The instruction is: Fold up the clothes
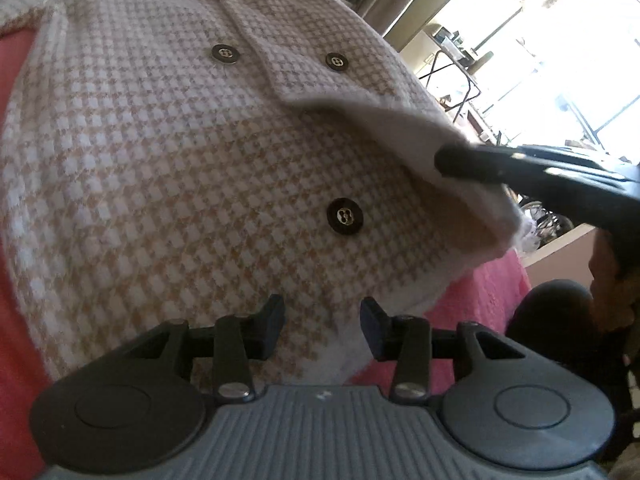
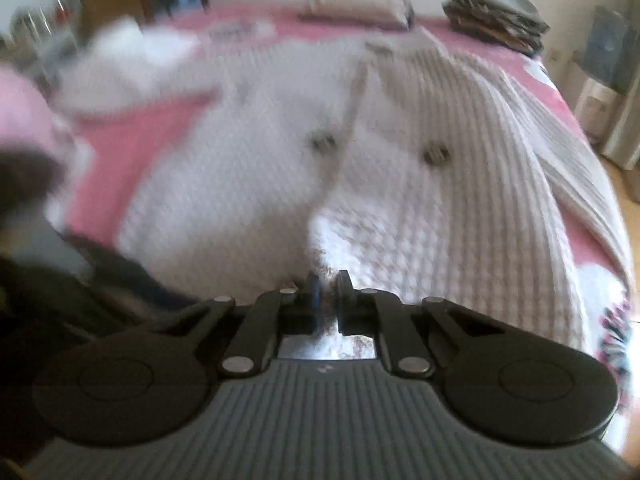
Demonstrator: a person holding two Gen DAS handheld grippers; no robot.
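Each of the 2 cameras sits just behind its own tool, looking steeply down and very near. The left view faces the checked jacket (image 1: 200,152) toward a bright window at 2 o'clock; the right view crosses the bed (image 2: 120,132) toward a wall at 12 o'clock. Both share the jacket's buttoned front.

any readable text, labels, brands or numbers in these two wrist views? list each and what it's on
None readable in either view.
Buttons on the houndstooth jacket: embossed metal centres, no legible letters.
Small light mark on the left gripper body: too small to read.
Right wrist view: too blurred; folded stack shows no text.
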